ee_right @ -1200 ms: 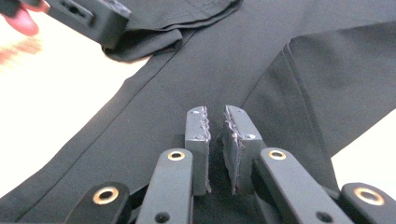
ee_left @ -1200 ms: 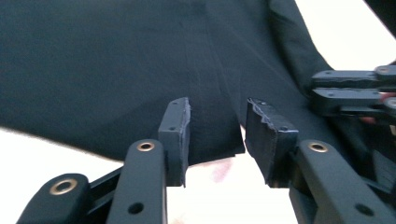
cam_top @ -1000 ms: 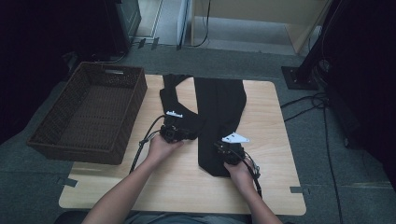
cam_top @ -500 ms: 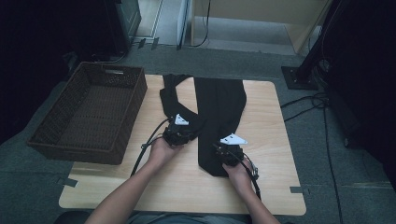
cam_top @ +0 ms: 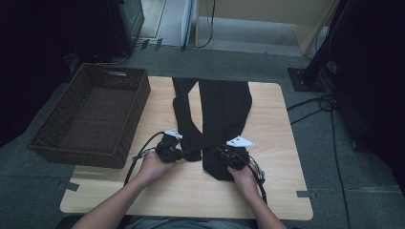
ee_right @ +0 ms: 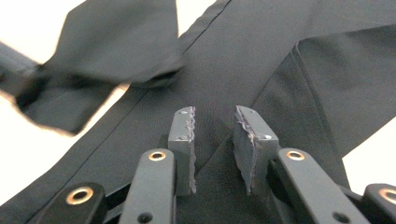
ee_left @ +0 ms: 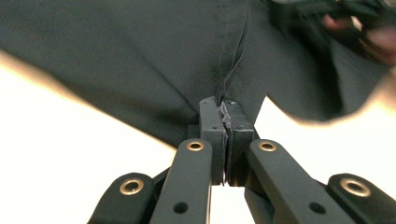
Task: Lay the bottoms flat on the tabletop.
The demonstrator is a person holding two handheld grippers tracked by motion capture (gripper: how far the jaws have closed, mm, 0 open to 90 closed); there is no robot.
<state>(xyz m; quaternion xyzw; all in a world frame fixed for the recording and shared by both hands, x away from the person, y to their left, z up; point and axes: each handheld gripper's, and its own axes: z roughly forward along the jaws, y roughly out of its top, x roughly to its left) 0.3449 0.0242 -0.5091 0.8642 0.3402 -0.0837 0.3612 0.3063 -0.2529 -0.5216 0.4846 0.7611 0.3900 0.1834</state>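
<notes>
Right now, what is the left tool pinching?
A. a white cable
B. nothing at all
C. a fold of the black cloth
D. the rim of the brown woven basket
C. In the left gripper view the left tool has its jaws pressed together on a fold of the black cloth garment spread on the light wooden table; the brown woven basket sits apart at the table's left.

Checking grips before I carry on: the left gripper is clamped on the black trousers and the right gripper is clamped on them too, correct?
Not quite. The left gripper is indeed clamped on the black trousers, its jaws pressed together on a fold of cloth. But the right gripper is not clamped: the right gripper view shows its jaws standing apart over the fabric, having just been opening.
</notes>
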